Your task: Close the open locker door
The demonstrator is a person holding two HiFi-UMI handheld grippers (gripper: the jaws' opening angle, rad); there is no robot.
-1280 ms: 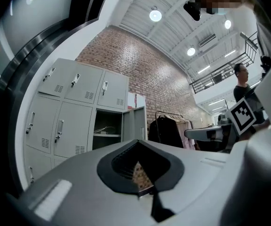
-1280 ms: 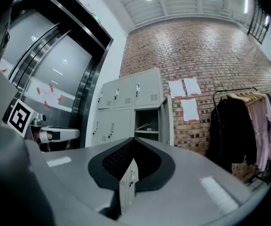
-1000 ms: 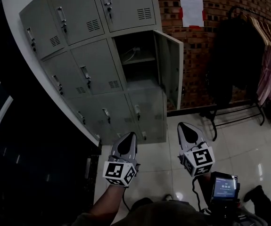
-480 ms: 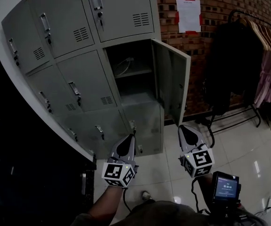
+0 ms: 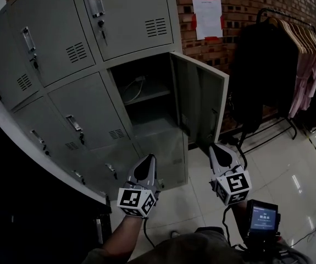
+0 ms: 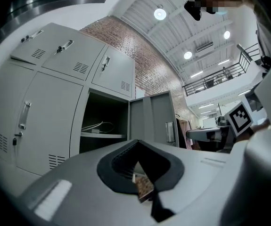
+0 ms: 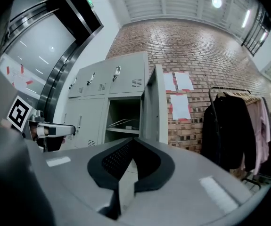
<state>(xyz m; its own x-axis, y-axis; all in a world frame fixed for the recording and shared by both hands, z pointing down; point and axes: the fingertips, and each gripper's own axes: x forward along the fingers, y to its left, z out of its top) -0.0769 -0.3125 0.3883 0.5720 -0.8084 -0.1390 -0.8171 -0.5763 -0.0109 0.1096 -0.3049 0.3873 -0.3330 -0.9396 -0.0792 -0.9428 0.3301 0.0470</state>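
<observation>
The fingers of the left gripper (image 5: 149, 158) are pressed together with nothing between them, and so are those of the right gripper (image 5: 215, 147). Both grippers sit low at the frame's centre. The open locker door (image 5: 204, 106) stands swung out at centre, just above the right gripper, on the grey lockers (image 5: 64, 48).

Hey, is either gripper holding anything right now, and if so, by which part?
Nothing is held. The left gripper and the right gripper both have their jaws together and empty, short of the open grey metal locker door.
</observation>
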